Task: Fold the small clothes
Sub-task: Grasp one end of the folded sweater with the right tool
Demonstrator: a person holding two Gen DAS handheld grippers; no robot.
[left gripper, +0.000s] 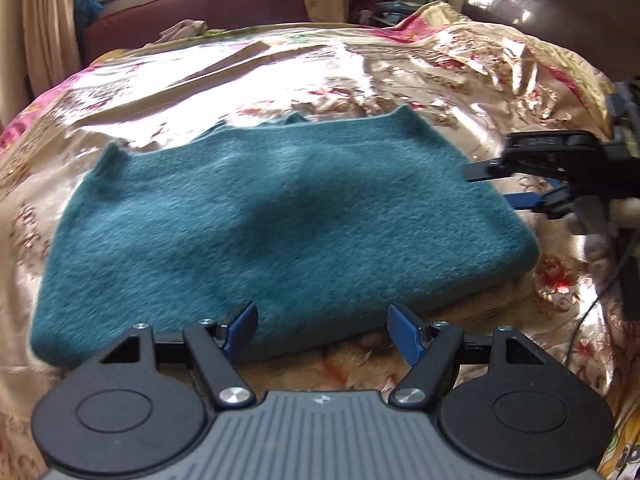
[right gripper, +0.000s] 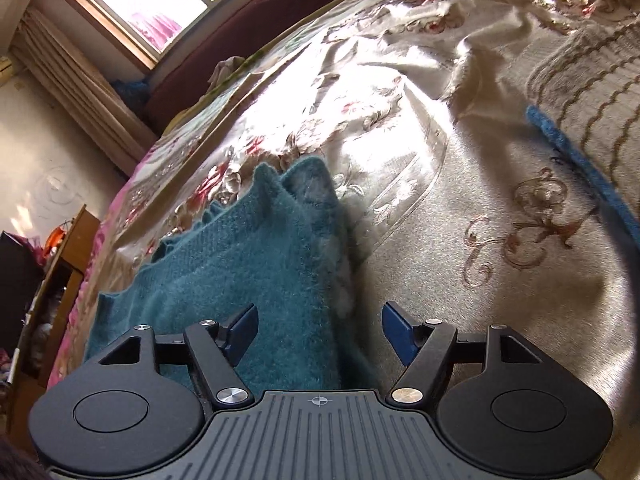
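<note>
A teal fuzzy garment lies folded into a flat rectangle on the floral satin bedspread. My left gripper hovers over the garment's near edge, its blue-padded jaws apart and nothing pinched between them. My right gripper comes in from the right, at the garment's right edge, also open. In the right wrist view, the garment sits under the left half of the right gripper. Its folded right edge runs between the spread fingers, and neither pad presses on it.
A beige knit piece with brown wavy stripes and a blue strip lies on the bed to the right. A maroon sofa stands beyond the bed, a dark headboard at the right, and a wooden shelf beside the bed.
</note>
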